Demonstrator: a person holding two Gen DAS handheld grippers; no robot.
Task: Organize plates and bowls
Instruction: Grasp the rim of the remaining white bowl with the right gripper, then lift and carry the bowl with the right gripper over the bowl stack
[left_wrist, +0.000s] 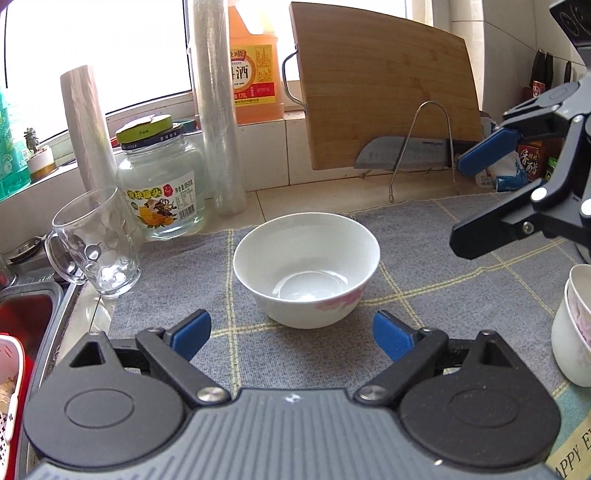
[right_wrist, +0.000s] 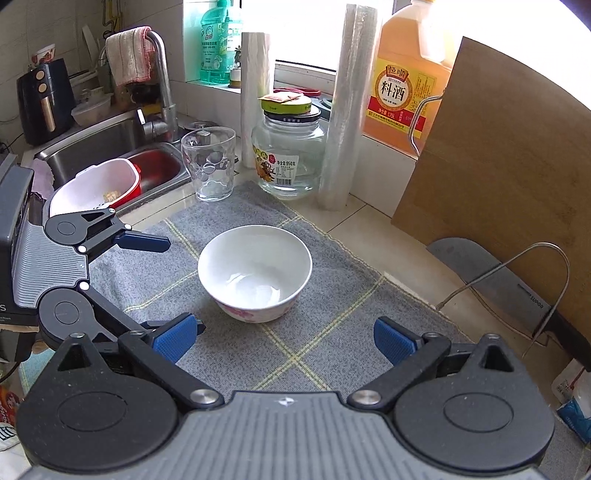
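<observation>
Left wrist view: the white bowl (left_wrist: 306, 269) stands upright on the grey mat (left_wrist: 424, 266), directly ahead of the left gripper (left_wrist: 291, 334), whose jaws stand apart with nothing between them. The bowl lies just beyond the fingertips, centred on the gap. The right gripper (left_wrist: 476, 199) enters to the right of the bowl, jaws apart, empty. Stacked bowls (left_wrist: 574, 325) sit at the mat's right edge.

Right wrist view: the same bowl lies ahead of the right gripper (right_wrist: 288, 338), slightly left of centre, clear of its parted jaws. The left gripper (right_wrist: 147, 266) stands left of the bowl. Judged: both stand near; the left is better aligned.
</observation>
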